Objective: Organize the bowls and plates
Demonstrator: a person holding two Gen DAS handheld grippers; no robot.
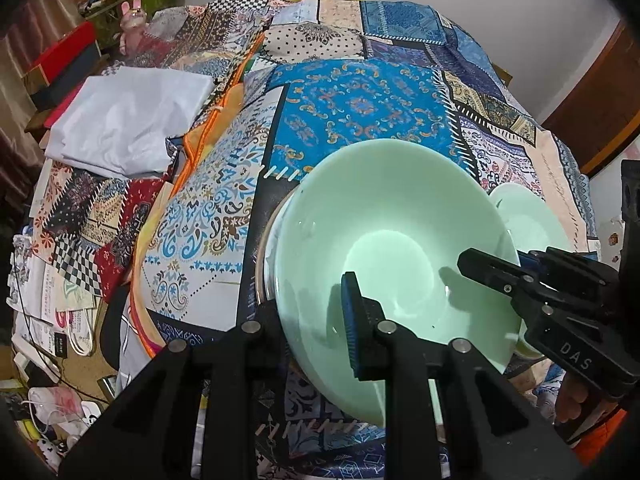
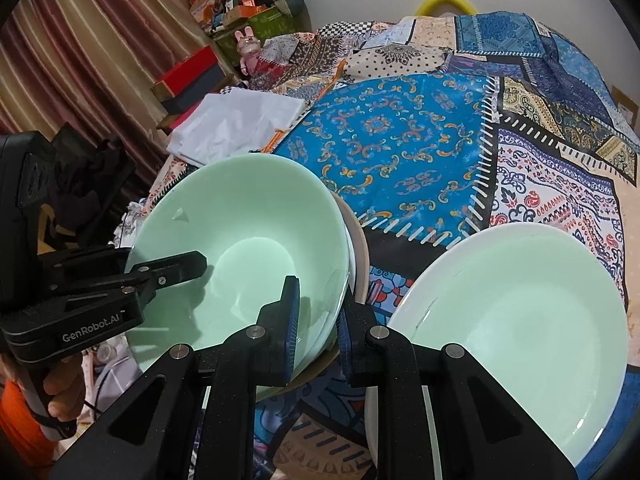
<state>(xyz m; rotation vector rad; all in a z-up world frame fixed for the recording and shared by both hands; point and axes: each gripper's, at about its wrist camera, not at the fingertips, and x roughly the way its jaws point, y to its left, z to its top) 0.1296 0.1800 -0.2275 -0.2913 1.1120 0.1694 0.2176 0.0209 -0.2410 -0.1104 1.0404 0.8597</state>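
Note:
A large mint-green bowl (image 1: 384, 248) sits on top of a stack with a white rim and a beige plate under it (image 2: 358, 248). It also shows in the right wrist view (image 2: 248, 232). My left gripper (image 1: 316, 340) is shut on the bowl's near left rim, one blue-padded finger inside. My right gripper (image 2: 318, 324) is shut on the bowl's right rim, one finger inside and one outside; it also shows in the left wrist view (image 1: 492, 268). A second green dish (image 2: 516, 320) lies to the right on the patchwork cloth.
The table is covered with a patchwork cloth (image 2: 400, 136). A folded white cloth (image 1: 128, 120) lies at the far left. Boxes and a pink rabbit toy (image 1: 132, 24) stand beyond the table. Clutter and cables lie on the floor at left (image 1: 48, 320).

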